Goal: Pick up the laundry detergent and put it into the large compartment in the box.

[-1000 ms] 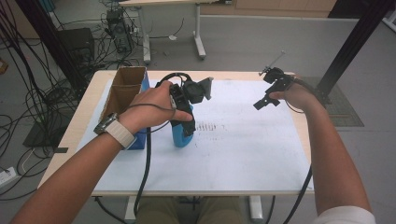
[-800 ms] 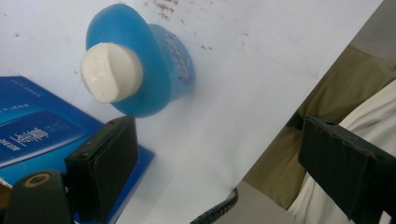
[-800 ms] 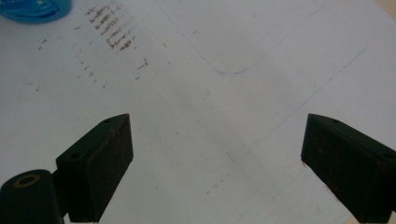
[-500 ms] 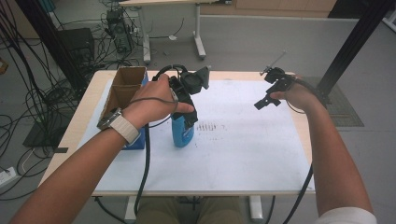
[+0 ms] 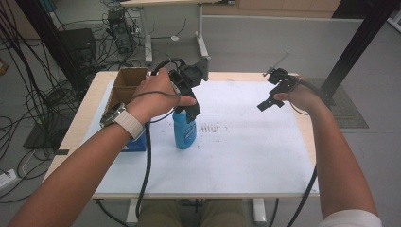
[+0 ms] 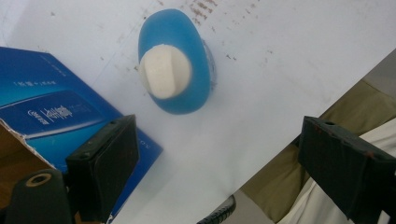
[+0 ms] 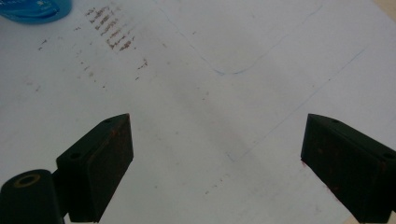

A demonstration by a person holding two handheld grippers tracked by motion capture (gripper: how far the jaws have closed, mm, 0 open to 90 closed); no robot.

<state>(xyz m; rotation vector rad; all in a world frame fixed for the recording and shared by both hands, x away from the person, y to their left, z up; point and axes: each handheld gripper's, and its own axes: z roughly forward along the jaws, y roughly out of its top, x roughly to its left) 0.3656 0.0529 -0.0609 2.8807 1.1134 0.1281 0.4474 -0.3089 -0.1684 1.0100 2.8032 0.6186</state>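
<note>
Blue bottle point(image 5: 185, 130) stands upright near the surface's point(image 5: 246, 161) left edge, just beside the blue box point(image 6: 42, 112). Left tongs point(image 5: 193, 109) hover right above its white cap point(image 6: 164, 71), wide open, pointing down. Right tongs point(image 5: 267, 103), also wide and empty, are well off toward the right edge.

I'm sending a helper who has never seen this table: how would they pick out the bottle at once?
Start at the white sheet covering the table, then go to the blue box at its left edge. The blue bottle stands upright just beside that box, under the left gripper; its rounded body and white cap set it apart.
</note>
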